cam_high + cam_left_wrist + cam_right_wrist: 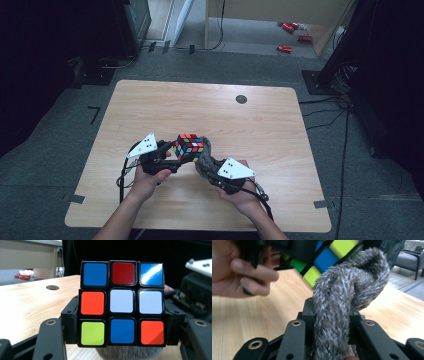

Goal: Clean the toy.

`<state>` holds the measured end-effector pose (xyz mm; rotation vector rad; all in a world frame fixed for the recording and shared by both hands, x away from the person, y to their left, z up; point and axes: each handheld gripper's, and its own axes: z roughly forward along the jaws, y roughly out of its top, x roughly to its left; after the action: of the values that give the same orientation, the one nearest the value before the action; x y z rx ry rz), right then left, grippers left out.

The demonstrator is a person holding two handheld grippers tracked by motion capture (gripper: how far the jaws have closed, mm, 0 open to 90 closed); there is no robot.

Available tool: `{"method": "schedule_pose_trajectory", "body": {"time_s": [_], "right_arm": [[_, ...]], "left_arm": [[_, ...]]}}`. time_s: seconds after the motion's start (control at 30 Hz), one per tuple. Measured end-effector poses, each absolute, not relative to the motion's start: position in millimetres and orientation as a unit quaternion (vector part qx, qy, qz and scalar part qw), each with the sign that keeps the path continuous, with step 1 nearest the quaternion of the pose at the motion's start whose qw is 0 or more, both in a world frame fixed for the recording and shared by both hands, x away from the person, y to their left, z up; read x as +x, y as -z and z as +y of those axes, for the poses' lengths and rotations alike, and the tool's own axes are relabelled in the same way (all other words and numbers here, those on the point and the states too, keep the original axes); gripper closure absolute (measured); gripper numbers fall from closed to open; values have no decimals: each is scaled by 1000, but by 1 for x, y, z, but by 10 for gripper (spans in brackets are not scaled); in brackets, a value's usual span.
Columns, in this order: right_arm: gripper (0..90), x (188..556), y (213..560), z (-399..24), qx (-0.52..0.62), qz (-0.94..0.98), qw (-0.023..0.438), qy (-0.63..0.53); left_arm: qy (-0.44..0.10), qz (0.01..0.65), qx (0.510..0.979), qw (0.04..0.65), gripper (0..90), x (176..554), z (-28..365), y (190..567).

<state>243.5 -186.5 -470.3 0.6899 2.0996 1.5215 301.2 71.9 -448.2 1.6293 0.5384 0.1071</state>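
Cube (121, 302) clamped betw jaws of left gripper (165, 155), held up off table (280, 125), near front-centre edge in high view. Scrambled 3x3; face toward left gripper cam reads blue/red/blue top row, orange/white/white mid, lime/blue/orange bottom. Jaw pads pressing on both side faces, lower two rows. Grey fuzzy cloth (337, 315) pinched betw jaws of right gripper (227, 175), bunched and curling upward, top end looping over. Cloth touching or just under cube's underside: grey fuzz at bottom edge of cube in left gripper view, lime + blue tiles right above cloth in right gripper view. Left hand (239, 272) wrapped round gripper body, fingers curled. Right hand (242, 195) gripping from below-right. Grippers close together, angled toward each other. Round dark hole (241, 99) in tabletop toward far side. Red items (292, 35) on floor beyond table, too small to ID.
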Motion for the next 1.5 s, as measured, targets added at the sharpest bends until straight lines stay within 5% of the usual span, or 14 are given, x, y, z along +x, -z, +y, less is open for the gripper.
{"method": "schedule_pose_trajectory", "body": {"time_s": [0.73,1.5], "right_arm": [[705,244,461,-197,272,733,255,-569],[702,241,463,-190,244,760,224,-559]], "left_arm": [[-50,231,727,645,345,300,67,451],[-51,254,702,664,345,302,74,447]]}}
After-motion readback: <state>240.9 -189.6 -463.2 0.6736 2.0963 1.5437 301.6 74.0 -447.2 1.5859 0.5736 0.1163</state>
